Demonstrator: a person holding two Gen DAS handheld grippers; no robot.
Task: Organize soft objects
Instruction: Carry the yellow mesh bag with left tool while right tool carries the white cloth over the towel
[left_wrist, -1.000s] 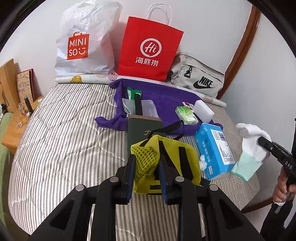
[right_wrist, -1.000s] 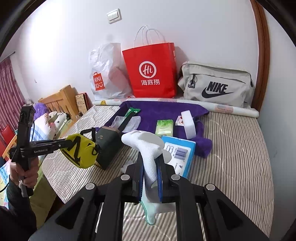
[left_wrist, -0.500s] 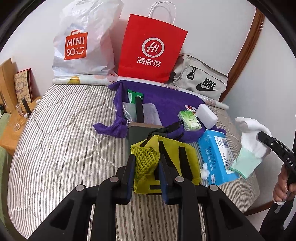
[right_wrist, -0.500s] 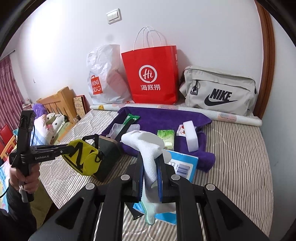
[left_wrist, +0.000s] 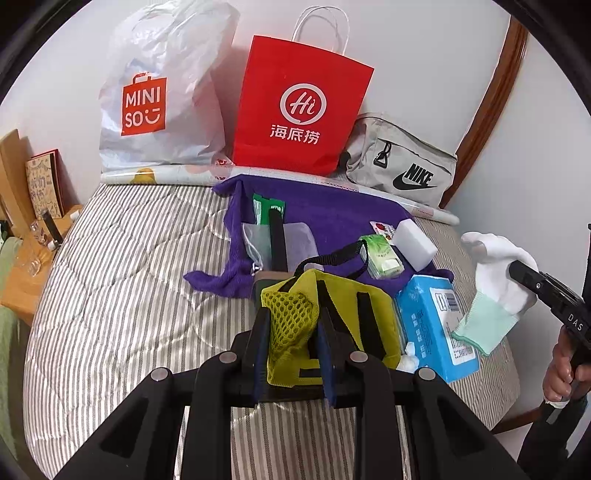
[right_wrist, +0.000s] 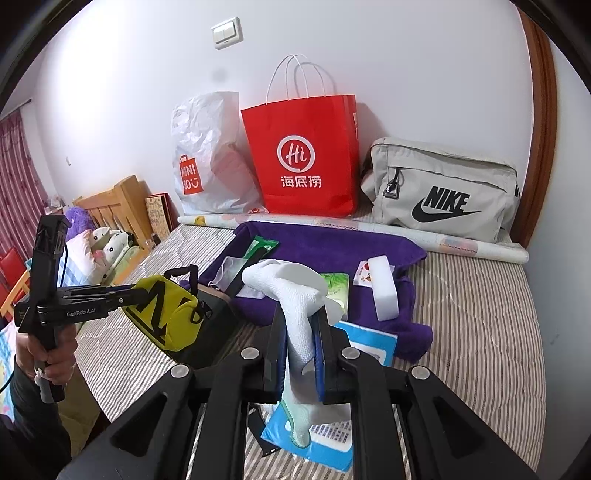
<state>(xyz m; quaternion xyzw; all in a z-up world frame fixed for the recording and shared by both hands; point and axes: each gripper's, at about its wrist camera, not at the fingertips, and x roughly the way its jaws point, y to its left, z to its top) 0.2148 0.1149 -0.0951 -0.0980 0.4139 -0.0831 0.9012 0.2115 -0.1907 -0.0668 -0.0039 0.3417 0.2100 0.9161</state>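
My left gripper (left_wrist: 291, 314) is shut on a yellow pouch (left_wrist: 332, 314) with black straps and a mesh pocket, held above the striped bed (left_wrist: 122, 302). In the right wrist view that same pouch (right_wrist: 166, 314) hangs at the left, clear of the bed. My right gripper (right_wrist: 301, 325) is shut on a white sock (right_wrist: 295, 295) with a mint green cuff, which droops below the fingers. The sock (left_wrist: 498, 273) also shows at the right edge of the left wrist view. A purple towel (left_wrist: 332, 218) lies spread on the bed with small items on it.
On the towel lie a white sponge (right_wrist: 384, 288), a green tissue pack (left_wrist: 382, 256), a mesh pouch (left_wrist: 255, 240) and a green packet (left_wrist: 267, 208). A blue tissue box (left_wrist: 432, 325) lies beside a dark green case (right_wrist: 214, 325). Against the wall stand a Miniso bag (left_wrist: 159, 99), red paper bag (left_wrist: 299, 110) and Nike bag (right_wrist: 443, 188).
Both grippers have moved forward over the bed, carrying the pouch and the sock with them; the bags at the wall look closer. Both grips are unchanged.
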